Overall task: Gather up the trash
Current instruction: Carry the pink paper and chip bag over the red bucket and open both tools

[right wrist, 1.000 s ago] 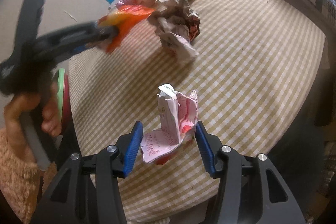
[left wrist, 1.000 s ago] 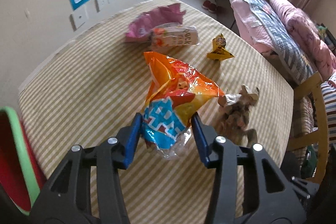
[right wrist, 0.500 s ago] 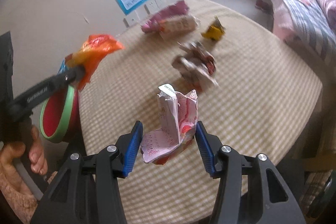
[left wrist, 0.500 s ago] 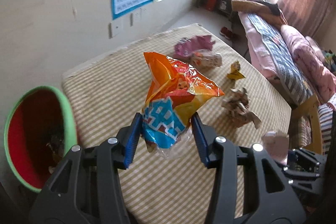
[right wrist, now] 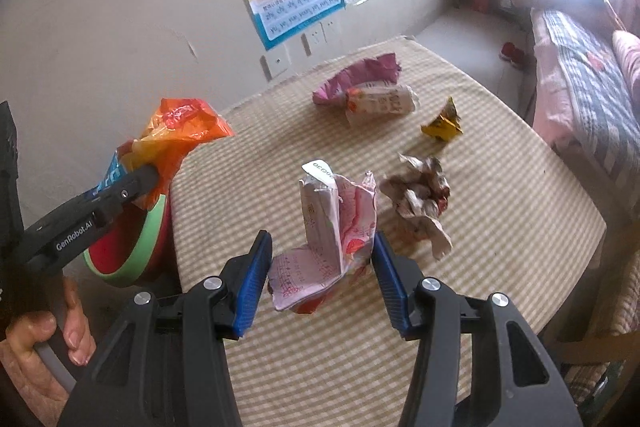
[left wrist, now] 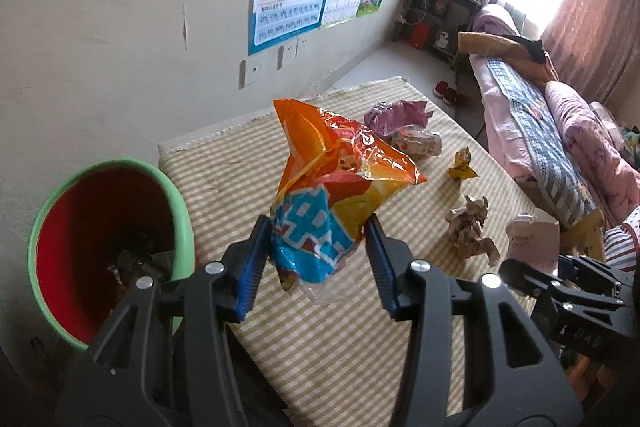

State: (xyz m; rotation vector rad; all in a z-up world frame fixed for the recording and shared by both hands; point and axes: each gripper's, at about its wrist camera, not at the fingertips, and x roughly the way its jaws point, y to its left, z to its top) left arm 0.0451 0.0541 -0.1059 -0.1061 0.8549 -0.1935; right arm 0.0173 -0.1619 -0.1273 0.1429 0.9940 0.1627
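step: I've got both loads lifted, hauling toward the bin (left wrist: 182,211)
left gripper (left wrist: 316,259): fingers clamped on chip bag (left wrist: 332,179)
right gripper (right wrist: 320,267): fingers clamped on crumpled paper (right wrist: 332,227)
next: I'd say hover over the bin's mouth, then release

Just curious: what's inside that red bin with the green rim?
Dark crumpled scraps lie at the bottom of the red bin; the hand-held gripper hides part, and the scraps can't be identified.
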